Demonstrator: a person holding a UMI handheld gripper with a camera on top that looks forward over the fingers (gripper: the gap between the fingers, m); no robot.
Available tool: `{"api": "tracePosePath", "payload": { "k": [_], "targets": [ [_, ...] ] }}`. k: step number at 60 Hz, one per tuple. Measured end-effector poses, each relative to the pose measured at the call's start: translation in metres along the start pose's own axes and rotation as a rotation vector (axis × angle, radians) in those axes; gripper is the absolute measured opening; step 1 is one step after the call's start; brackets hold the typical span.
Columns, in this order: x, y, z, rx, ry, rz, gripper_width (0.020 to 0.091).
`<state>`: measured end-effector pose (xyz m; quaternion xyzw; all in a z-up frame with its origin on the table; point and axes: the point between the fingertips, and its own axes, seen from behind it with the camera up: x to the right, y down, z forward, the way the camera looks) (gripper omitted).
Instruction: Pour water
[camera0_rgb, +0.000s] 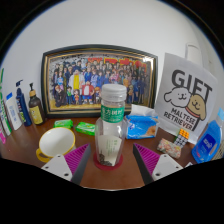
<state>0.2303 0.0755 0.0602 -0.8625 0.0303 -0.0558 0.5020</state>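
Fingers of the gripper (109, 160) stand wide apart, holding nothing. Just ahead, centred between them, a clear plastic water bottle with a green cap (113, 123) stands upright on the brown wooden desk (110, 176). Left of it lies a pale yellow mug (55, 144); beyond stands a gilt-framed group photograph (99, 79).
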Motion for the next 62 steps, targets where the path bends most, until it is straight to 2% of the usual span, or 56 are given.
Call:
{"api": "tracePosePath", "payload": {
  "k": [14,33,48,62],
  "targets": [
    [-0.003,0.012,-0.104,-0.084,0.079,-0.018,0.0855],
    [-0.073,0.034,-0.264,-0.169,0.055,-0.017,0.0854],
    [-0.095,0.037,-0.342,-0.141,0.007,-0.032,0.0853],
    [-0.083,0.056,-0.391,-0.137,-0.037,-0.060,0.0855]
  ]
}}
